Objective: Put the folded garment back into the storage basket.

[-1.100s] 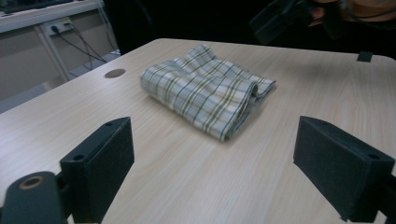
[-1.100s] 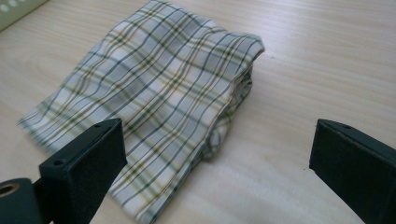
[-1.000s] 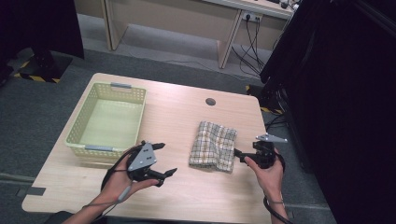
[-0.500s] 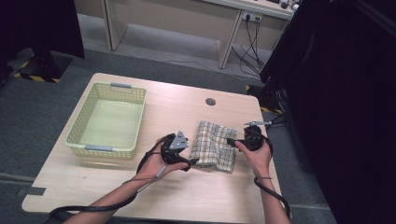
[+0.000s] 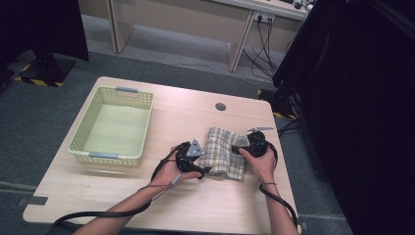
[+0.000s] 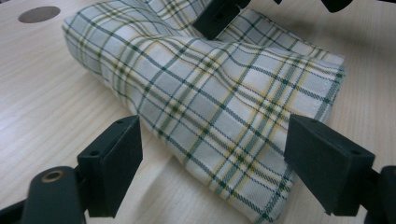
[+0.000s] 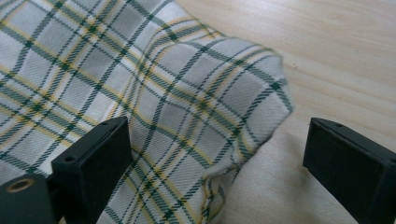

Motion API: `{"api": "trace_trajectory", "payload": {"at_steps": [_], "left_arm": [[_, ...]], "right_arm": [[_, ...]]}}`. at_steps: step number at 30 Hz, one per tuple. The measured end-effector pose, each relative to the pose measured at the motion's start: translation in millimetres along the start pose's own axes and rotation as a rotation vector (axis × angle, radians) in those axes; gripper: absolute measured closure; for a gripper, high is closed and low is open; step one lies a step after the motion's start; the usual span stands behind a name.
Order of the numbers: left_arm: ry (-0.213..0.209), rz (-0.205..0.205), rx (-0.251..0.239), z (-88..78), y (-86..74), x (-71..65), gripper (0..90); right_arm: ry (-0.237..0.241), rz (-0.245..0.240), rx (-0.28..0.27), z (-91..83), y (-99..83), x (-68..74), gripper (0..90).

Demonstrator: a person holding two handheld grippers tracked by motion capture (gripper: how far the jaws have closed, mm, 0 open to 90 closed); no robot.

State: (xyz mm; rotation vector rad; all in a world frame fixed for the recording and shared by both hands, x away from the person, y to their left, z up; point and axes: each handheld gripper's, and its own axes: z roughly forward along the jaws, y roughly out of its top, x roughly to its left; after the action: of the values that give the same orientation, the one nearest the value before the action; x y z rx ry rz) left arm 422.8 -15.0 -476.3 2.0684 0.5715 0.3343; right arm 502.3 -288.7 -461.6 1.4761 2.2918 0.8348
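Progress is slight: the folded plaid cloth (image 5: pixel 225 152) lies flat on the bench (image 5: pixel 195 205), right of the empty basket (image 5: pixel 111 155). The left hand-held gripper (image 6: pixel 212 161), jaws just closing, and the right hand-held gripper (image 7: pixel 212 161) straddle its corners, spread, nothing pinched yet.

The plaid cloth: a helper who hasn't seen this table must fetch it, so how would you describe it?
On the wooden table, look right of the green basket. The plaid cloth lies folded there: the one soft thing, white with green and yellow checks.
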Motion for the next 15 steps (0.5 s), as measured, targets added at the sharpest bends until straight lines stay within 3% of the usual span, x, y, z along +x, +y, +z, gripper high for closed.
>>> {"api": "trace_trajectory", "payload": {"at_steps": [7, 10, 11, 12, 15], "left_arm": [[-0.006, 0.014, 0.042, 7.2, 3.1, -0.5, 23.0], [-0.006, 0.024, 0.080, 11.0, 4.5, -2.0, 27.1], [-0.002, 0.026, 0.116, 14.1, 5.6, -2.3, 28.9], [-0.002, 0.026, 0.116, 14.1, 5.6, -2.3, 30.5], [-0.014, -0.016, 0.126, 16.5, 6.4, -2.5, 37.2]], "right_arm": [[-0.010, -0.007, -0.009, 3.8, -3.0, 2.9, 9.6], [-0.001, -0.022, -0.023, 2.8, -4.2, 5.4, 16.3], [0.004, -0.026, -0.029, 1.9, -5.0, 6.4, 18.9], [0.008, -0.029, -0.036, 1.3, -5.8, 7.1, 21.7], [0.024, -0.031, -0.077, -0.3, -10.5, 9.8, 33.0]]}}
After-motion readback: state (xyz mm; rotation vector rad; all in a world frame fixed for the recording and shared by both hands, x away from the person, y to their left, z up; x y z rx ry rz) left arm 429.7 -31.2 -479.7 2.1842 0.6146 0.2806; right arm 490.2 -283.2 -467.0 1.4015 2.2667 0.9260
